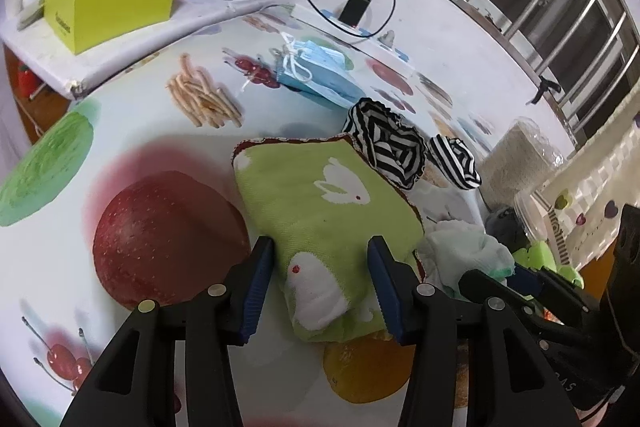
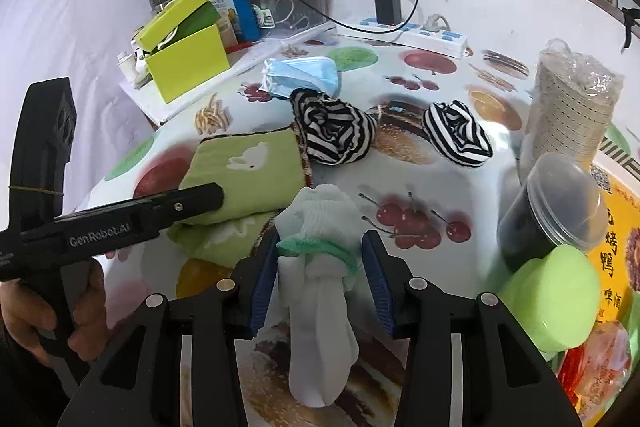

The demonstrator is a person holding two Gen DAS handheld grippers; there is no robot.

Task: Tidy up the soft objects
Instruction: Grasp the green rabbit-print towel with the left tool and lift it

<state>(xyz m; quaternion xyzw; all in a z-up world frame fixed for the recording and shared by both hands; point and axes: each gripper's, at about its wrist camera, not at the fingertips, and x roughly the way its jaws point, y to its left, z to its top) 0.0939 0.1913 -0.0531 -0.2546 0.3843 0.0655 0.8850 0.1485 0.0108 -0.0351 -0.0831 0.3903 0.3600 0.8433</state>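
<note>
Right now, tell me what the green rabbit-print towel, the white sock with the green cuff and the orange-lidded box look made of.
Green rabbit-print towel: woven terry-like cotton, matte, visible weave. White sock with green cuff: ribbed stretch knit, probably cotton blend. Orange-lidded box: clear hard plastic body, glossy opaque plastic lid.

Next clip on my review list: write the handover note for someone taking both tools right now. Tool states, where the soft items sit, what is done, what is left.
Left tool: jaws open, astride the near end of the folded green rabbit towel, pads not pressing.
Right tool: jaws open around the white sock bundle, which lies on the tablecloth; no clear grip.
Two striped cloths lie loose behind the towel, the blue masks further back.
Done: towel folded, socks bundled, as far as the views show.
Left: the striped cloths and masks probably still need tidying; no destination is evident.
</note>
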